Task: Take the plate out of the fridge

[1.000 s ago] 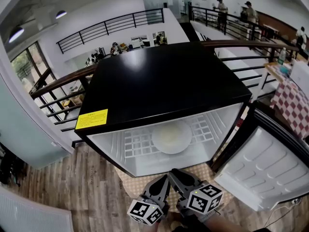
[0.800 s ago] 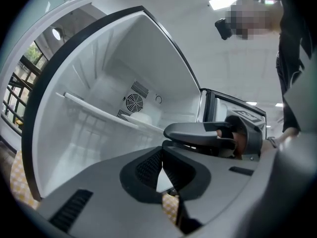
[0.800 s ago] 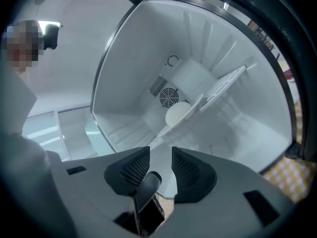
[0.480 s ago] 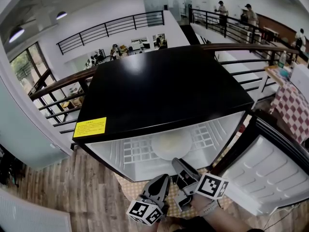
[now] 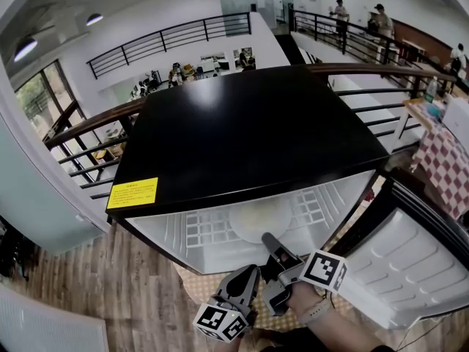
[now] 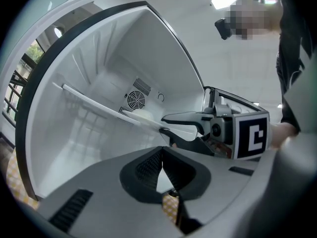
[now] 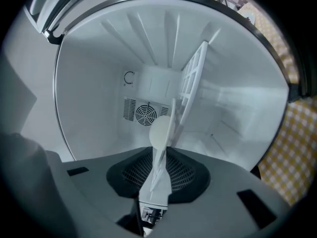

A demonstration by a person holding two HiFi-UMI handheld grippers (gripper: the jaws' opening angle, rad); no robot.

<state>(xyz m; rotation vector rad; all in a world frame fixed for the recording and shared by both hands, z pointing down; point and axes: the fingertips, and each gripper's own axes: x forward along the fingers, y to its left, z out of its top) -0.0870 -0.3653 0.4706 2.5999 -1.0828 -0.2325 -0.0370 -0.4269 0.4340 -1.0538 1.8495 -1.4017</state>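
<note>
1. Head view: the fridge (image 5: 249, 130) is open, with its door (image 5: 410, 262) swung to the right. The plate (image 5: 260, 217) lies on the wire shelf (image 5: 205, 226). My right tool (image 5: 271, 251) is at the plate's near rim, so I judge this to be the grasping step. The left tool (image 5: 245, 273) hangs back over the checked mat (image 5: 192, 279).
2. Left gripper view: the left jaws are together and empty. The right tool's jaws stand apart, one above and one below the rim.
3. Right gripper view: the rim runs between the wide-set pads. Next I should pinch the plate only, not the shelf beneath it, then lift it clear.
</note>
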